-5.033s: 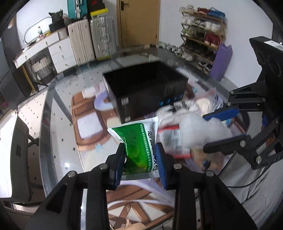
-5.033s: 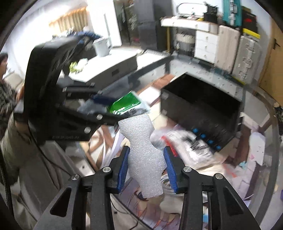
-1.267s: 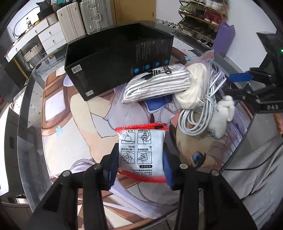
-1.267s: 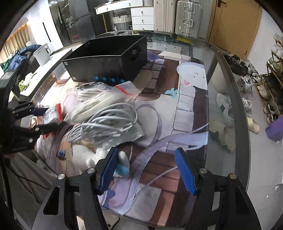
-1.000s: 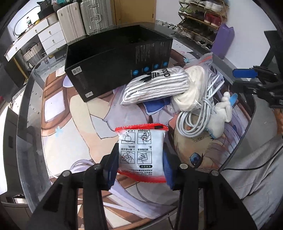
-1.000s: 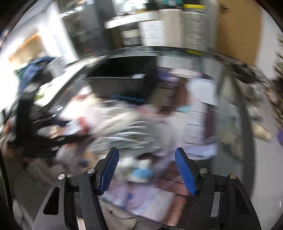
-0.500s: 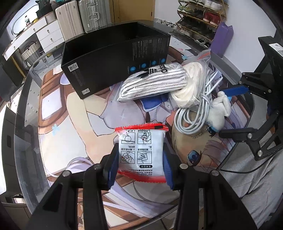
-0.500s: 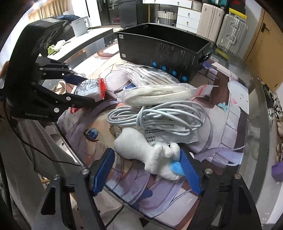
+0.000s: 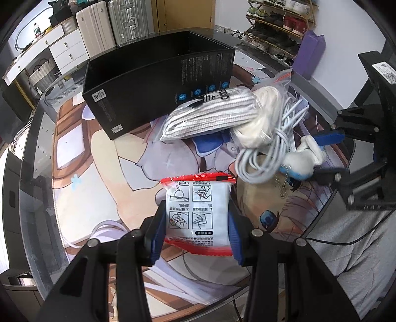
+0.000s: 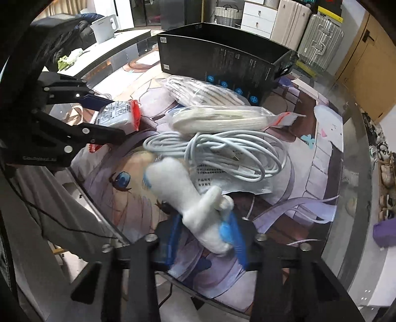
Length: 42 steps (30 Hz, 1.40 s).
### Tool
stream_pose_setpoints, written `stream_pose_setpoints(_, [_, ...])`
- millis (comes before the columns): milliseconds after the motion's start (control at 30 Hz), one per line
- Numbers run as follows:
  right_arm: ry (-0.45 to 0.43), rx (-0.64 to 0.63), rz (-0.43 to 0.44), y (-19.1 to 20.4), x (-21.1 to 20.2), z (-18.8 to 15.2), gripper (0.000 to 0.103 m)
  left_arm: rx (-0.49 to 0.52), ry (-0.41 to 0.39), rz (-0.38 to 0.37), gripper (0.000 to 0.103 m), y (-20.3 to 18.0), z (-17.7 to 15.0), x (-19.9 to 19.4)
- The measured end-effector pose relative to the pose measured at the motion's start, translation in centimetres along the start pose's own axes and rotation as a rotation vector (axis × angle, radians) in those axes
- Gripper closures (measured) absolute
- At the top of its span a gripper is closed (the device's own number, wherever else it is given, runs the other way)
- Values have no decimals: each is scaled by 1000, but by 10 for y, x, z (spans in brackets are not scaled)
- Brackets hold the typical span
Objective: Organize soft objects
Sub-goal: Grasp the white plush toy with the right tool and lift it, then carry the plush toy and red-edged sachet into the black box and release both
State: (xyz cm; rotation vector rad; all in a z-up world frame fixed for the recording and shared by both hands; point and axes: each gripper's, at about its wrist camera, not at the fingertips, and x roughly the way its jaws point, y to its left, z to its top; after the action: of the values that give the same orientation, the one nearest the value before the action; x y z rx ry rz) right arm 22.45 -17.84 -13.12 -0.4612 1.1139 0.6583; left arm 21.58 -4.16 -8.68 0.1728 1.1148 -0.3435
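Observation:
My left gripper [image 9: 196, 231] is shut on a white packet with red edges [image 9: 198, 210] and holds it above the printed mat; the packet also shows in the right wrist view [image 10: 118, 115]. My right gripper [image 10: 206, 237] is shut on a white plush toy with blue patches [image 10: 188, 195], lifted at the table's near edge; the toy also shows in the left wrist view [image 9: 303, 159]. A black open box [image 9: 158, 81] stands at the back. Beside it lie a bagged striped cloth [image 9: 210, 114], a bagged white bundle [image 10: 217, 119] and a coiled white cable [image 10: 222, 153].
The glass table's edge [image 10: 356, 198] curves round the printed mat [image 9: 99, 158]. Suitcases [image 9: 116, 22], a white drawer unit [image 9: 66, 47], a shoe rack [image 9: 279, 19] and a purple bag [image 9: 311, 52] stand around the room. Grey cloth and a black cable [image 9: 346, 237] lie beyond the near edge.
My right gripper has closed on the plush toy and raised it off the mat. My left gripper still holds the red-edged packet, which earlier replaced a green packet.

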Motion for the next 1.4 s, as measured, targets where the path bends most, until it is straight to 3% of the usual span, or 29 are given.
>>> stream_pose_setpoints(267, [-51, 42, 147, 7, -16, 2, 72, -4, -19, -9, 60, 2, 0, -8])
stream_pose_setpoints(500, [-118, 84, 203, 7, -32, 11, 72, -5, -59, -10, 60, 2, 1, -22])
stream_pose_setpoints(1067, [-420, 209, 149, -8, -96, 56, 72, -64, -270, 40, 60, 21, 28, -77])
stream_pose_setpoints(1400, [-555, 252, 67, -21, -125, 96, 72, -195, -383, -17, 60, 44, 64, -97])
